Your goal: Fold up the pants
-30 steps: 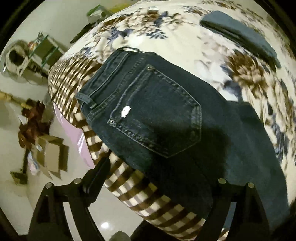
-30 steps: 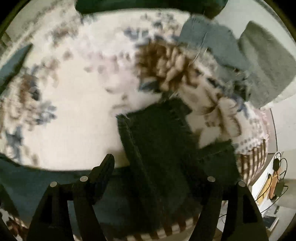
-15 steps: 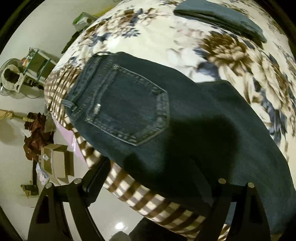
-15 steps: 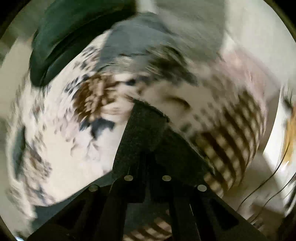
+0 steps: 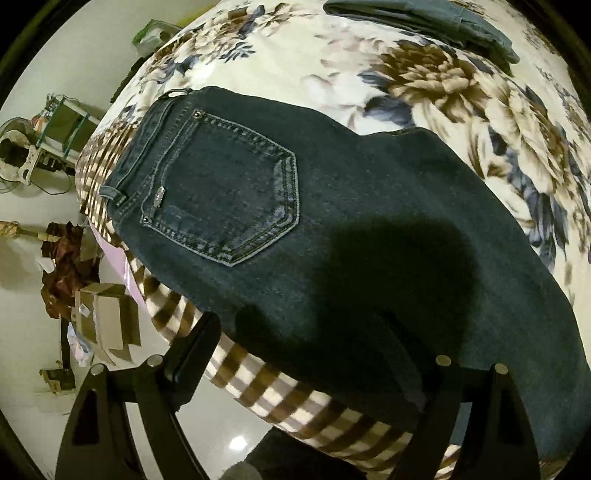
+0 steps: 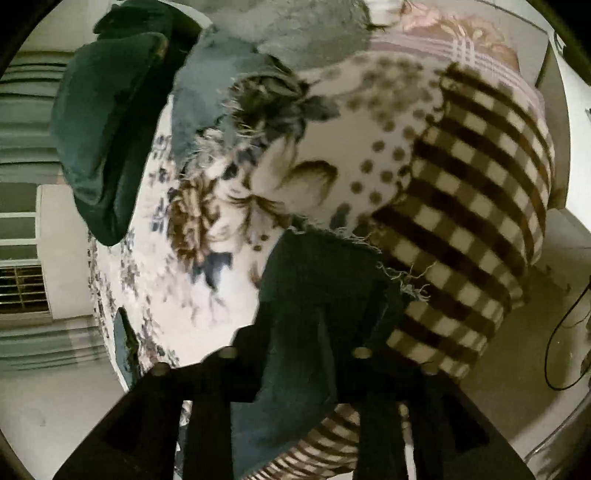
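Observation:
Dark blue jeans (image 5: 332,229) lie on a floral blanket (image 5: 332,59), back pocket (image 5: 229,199) up, waistband toward the left bed edge. My left gripper (image 5: 317,354) is open and empty, hovering over the jeans' near edge. In the right wrist view the frayed leg end of the jeans (image 6: 321,280) runs between the fingers of my right gripper (image 6: 295,365). The jaws stand part closed with the cloth between them; the grip itself is blurred.
A folded grey garment (image 5: 424,18) lies at the far side of the bed. A dark green pile (image 6: 99,125) and more grey clothes (image 6: 295,33) lie at the bed's far end. A checked blanket border (image 6: 469,206) hangs over the edge. Cardboard boxes (image 5: 103,317) sit on the floor.
The right gripper closed in on the jeans' leg end and swung with it; its jaws now stand a little wider than half a second ago. The left gripper drifted right, staying open.

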`<state>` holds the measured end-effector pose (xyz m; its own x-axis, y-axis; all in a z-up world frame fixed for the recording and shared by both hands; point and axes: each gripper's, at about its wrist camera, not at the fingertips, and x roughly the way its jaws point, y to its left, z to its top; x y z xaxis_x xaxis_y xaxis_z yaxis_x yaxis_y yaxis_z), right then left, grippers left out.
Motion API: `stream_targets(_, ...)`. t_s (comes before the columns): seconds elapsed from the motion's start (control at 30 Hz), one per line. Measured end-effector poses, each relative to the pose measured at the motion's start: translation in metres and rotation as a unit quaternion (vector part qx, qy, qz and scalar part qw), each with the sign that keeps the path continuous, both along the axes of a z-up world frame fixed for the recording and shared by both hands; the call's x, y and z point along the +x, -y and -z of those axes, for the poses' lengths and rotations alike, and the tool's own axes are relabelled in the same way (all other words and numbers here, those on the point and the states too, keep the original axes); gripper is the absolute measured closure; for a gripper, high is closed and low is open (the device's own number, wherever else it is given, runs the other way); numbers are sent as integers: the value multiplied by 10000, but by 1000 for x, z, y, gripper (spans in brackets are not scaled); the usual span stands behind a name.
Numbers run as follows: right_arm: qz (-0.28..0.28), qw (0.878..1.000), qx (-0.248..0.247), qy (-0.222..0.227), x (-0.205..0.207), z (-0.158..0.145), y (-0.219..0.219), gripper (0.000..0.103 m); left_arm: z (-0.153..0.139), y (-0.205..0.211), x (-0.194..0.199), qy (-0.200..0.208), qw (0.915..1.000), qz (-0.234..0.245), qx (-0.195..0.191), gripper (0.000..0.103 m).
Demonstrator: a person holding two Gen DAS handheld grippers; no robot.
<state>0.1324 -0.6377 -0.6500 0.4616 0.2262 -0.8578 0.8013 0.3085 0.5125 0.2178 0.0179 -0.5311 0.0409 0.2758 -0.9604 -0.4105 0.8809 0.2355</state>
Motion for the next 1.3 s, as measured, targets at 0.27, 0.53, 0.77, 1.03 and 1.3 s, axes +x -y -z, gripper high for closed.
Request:
stream_targets(0.27, 149, 9955, 279, -895, 8, 53, -7, 66, 2, 5, 5, 3, 9999, 91, -64, 17)
stream_targets(0.53, 161, 9995, -261, 33, 10, 14, -19, 99, 6, -2, 1, -86, 9999, 30, -87, 17)
stream_targets(0.77, 190, 9894, -358, 1397, 2, -66, -31, 99, 3, -7, -1, -24, 9999, -12, -106, 17)
stream_targets(1.03, -169, 9918, -679, 1067, -1, -61, -31, 99, 5, -3, 0, 10, 9999, 23, -131, 17)
stream_targets(1.3, -80, 9975, -350, -607, -45, 21, -18, 60, 1, -23, -17, 45, 9995, -82, -308, 17)
